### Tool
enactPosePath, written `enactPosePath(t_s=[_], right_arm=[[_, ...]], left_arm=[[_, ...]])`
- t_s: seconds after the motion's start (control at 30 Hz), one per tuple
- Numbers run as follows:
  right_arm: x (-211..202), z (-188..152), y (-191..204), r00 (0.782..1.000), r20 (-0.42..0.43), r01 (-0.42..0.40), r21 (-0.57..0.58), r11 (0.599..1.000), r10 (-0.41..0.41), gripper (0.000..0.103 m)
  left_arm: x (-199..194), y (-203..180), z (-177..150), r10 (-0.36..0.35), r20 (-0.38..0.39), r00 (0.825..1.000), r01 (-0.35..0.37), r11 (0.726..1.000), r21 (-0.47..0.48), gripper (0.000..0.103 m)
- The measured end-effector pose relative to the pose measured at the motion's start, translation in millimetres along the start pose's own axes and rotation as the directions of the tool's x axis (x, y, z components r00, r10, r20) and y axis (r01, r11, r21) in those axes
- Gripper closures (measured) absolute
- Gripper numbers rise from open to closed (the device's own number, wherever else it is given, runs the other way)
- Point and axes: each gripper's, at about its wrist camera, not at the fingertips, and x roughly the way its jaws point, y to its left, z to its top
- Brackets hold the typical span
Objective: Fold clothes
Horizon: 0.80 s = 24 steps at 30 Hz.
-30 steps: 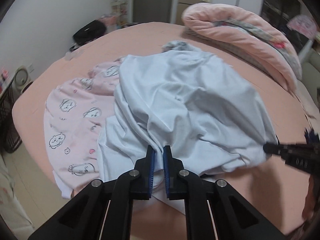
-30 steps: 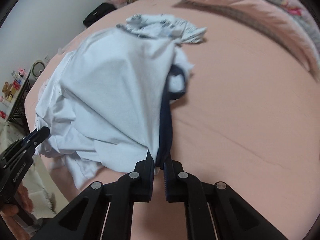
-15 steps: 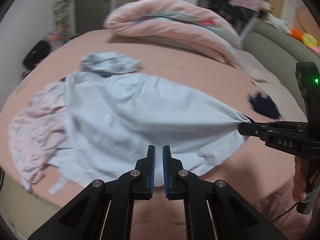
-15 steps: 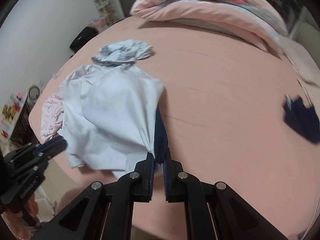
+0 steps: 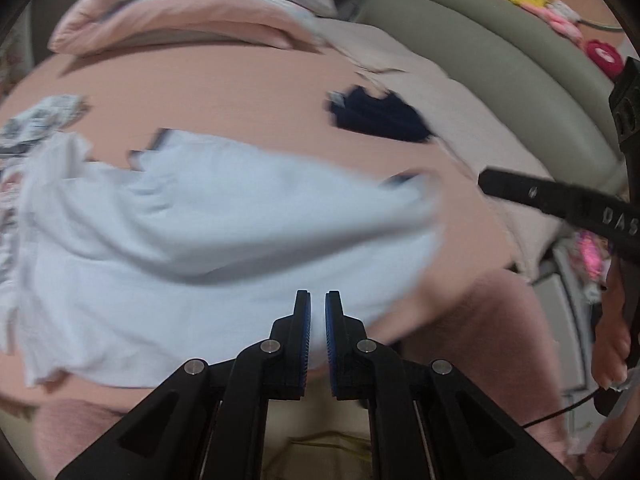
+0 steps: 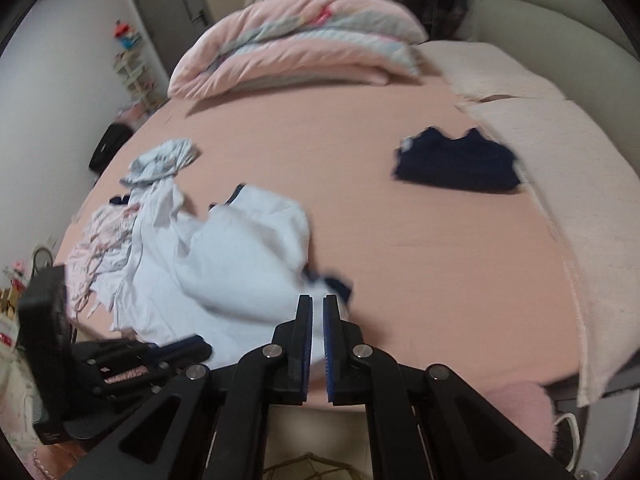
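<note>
left wrist: left gripper fingers nearly pressed together w/ pale-blue shirt hem between; shirt lay on bed, near left. thin, limp, light; take at hem corners.
right wrist: right gripper likewise narrow over shirt edge; pinch unclear.
</note>
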Motion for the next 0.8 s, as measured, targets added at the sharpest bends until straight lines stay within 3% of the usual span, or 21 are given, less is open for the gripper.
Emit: enactPosePath(t_s=[0.03,0.13,0.27,0.37,0.47,0.53,0.6,0.67,0.7,0.73,0.8], right_arm=[[-2,-5,-10,1.000,-0.017,-0.002,0.007,1.000,0.002,0.100],[19,-26,-31,0.995,-0.087,0.057,0.063,0.996,-0.052,0.099],[66,-52,-53,0.983,-0.178,-0.007,0.193,0.981,0.042,0.098],[99,-64,-56,0.967,-0.244,-0.017,0.229,0.973,0.075,0.091],[117,-68,-47,0.958,-0.256,-0.071,0.236,0.969,0.132,0.070],[125,-66,-40,0.960,-0.243,-0.082,0.232,0.969,0.139,0.043],[134,-60,-35,0.966,-0.223,-0.081,0.221,0.972,0.131,0.036],[146,-59,-35,0.966,-0.232,-0.056,0.228,0.972,0.110,0.036],[153,-58,-37,0.963,-0.250,-0.045,0.237,0.971,0.105,0.047],[157,-59,-36,0.959,-0.257,-0.054,0.240,0.969,0.117,0.079],[159,-62,-27,0.959,-0.253,-0.072,0.218,0.973,0.127,0.096]], left_arm=[[5,-5,0,-0.014,-0.005,1.000,0.014,1.000,-0.004,0.096],[22,-6,-8,0.048,-0.045,0.998,-0.048,0.999,-0.003,0.096],[45,-8,-20,0.135,-0.098,0.986,-0.135,0.991,0.003,0.092],[55,-5,-29,0.208,-0.147,0.967,-0.208,0.978,0.015,0.087],[48,12,-31,0.233,-0.141,0.962,-0.239,0.971,-0.028,0.076],[44,23,-32,0.248,-0.137,0.959,-0.258,0.964,-0.058,0.057],[39,35,-33,0.264,-0.133,0.955,-0.277,0.957,-0.089,0.056],[34,46,-35,0.279,-0.129,0.951,-0.295,0.948,-0.119,0.056],[34,55,-37,0.269,-0.140,0.953,-0.289,0.945,-0.152,0.056],[32,60,-39,0.268,-0.141,0.953,-0.289,0.943,-0.165,0.056],[27,69,-43,0.268,-0.141,0.953,-0.291,0.938,-0.187,0.056]])
